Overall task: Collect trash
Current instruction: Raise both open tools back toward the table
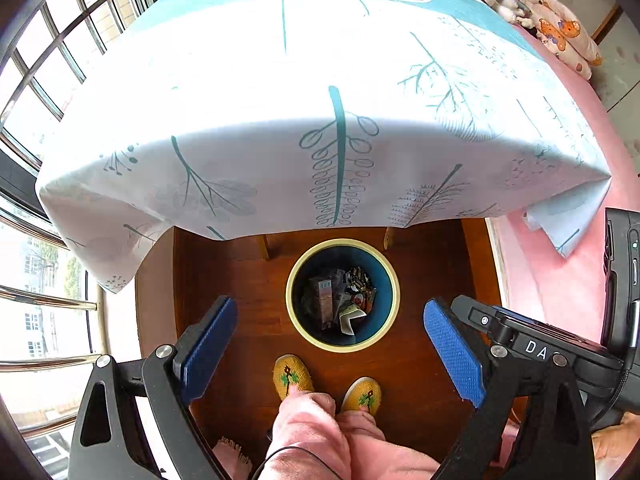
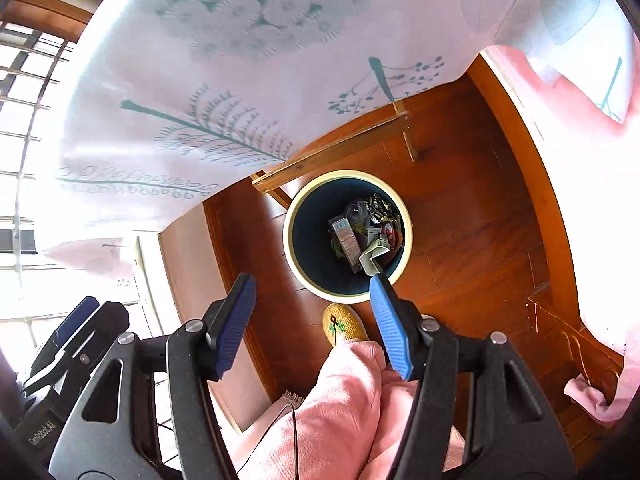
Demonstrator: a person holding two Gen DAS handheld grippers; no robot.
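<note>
While both grippers [image 1: 330,346] [image 2: 312,326] are hanging open and empty, trash [image 1: 340,298] is sitting in the bin [image 1: 394,292] at twelve o'clock. Likely light, crushable; pinching edges looks best.

Left gripper [image 1: 332,344], right gripper [image 2: 312,324]: black plastic frames, silver screws, blue ribbed pads [image 2: 234,326], white "DA" lettering. Person wears pink fleece trousers [image 1: 320,432], yellow knitted slippers [image 1: 290,376]; thin black cable [image 2: 294,436].
</note>
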